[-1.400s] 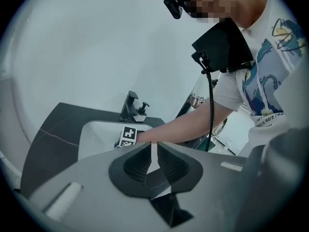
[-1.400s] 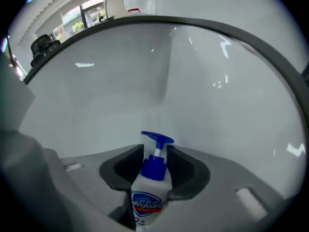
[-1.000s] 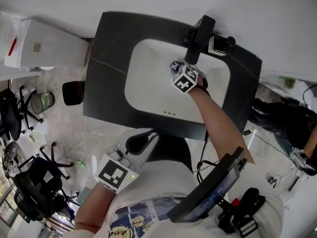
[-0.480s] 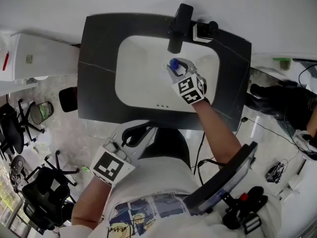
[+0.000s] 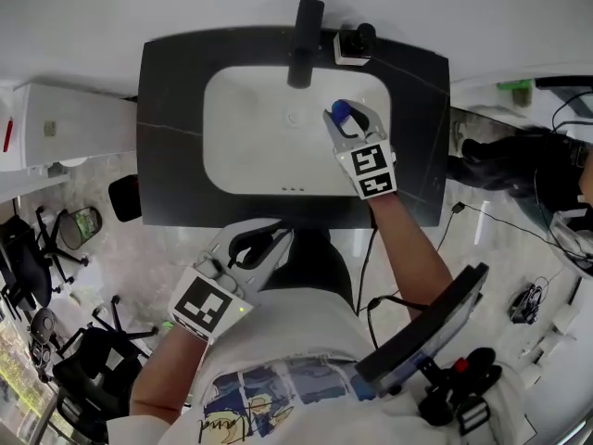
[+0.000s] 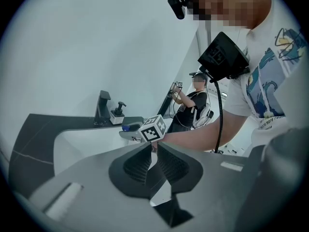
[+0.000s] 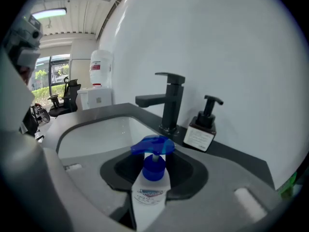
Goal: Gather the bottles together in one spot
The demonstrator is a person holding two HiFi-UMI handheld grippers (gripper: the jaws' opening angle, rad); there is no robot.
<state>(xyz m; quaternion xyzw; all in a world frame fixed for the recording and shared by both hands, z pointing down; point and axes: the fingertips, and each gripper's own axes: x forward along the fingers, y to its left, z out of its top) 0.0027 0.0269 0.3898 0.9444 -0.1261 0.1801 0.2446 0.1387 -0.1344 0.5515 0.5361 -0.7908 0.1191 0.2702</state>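
Your right hand-held gripper [image 5: 341, 116] is clamped low on the pump bottle [image 7: 150, 191]. It's probably light, slick plastic, so avoid the pump. Your left hand-held gripper [image 5: 252, 247] is closed and empty.

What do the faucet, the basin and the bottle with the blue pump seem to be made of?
The faucet looks like metal, matte black with sharp square edges. The basin is likely ceramic: smooth, white, seamless. The bottle seems to be plastic: opaque white body, shiny translucent blue pump head.

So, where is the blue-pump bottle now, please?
The bottle is in the right claw, over the sink's right side in the head view, near the faucet.
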